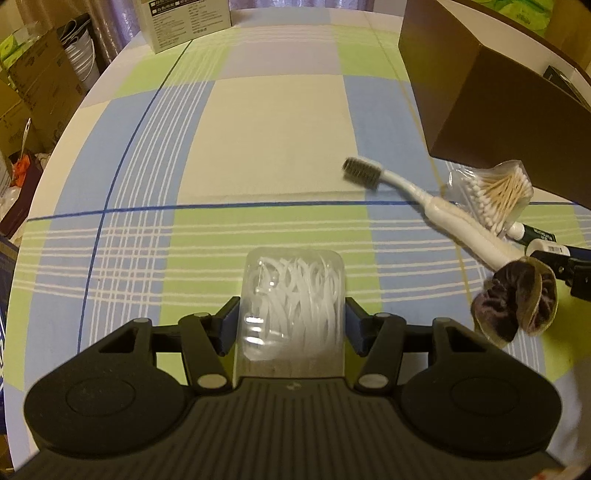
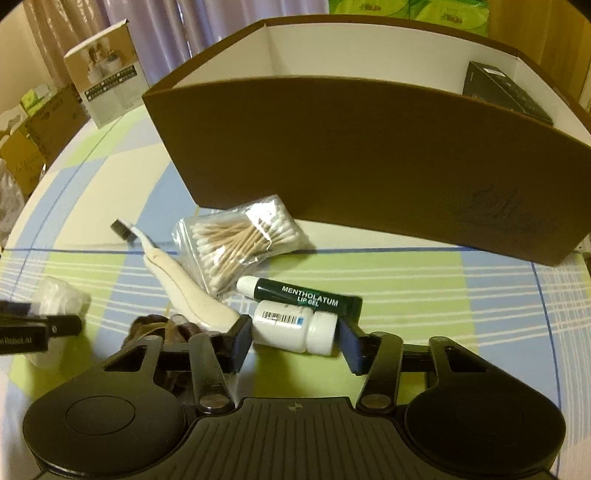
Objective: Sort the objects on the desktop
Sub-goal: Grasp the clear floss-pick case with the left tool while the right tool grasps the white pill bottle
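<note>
The table (image 1: pixel 273 122) wears a checked cloth in pale green, blue and cream, with thin white stripes and dark blue lines crossing it. The left gripper (image 1: pixel 291 325) has its blue pads pressed on both sides of a clear plastic box of floss picks (image 1: pixel 291 295), which sits low over the cloth.

In the right wrist view, the right gripper (image 2: pixel 295 338) has its fingers apart, one on each side of a small white bottle (image 2: pixel 295 326) lying on its side; I cannot tell if the pads touch it. Just behind the bottle lies a dark green lip gel tube (image 2: pixel 306 297), then a bag of cotton swabs (image 2: pixel 240 240) and a white toothbrush (image 2: pixel 184 288) (its head points away from the brown box). A brown velvet scrunchie (image 2: pixel 162 328) lies at the toothbrush handle.

The big brown cardboard box (image 2: pixel 351 173) stands open behind them, white inside, with a black carton (image 2: pixel 506 92) in its right corner. Around the table are lilac curtains (image 2: pixel 155 26), stacked cartons (image 1: pixel 40 88) and a white product box (image 2: pixel 107 74).
</note>
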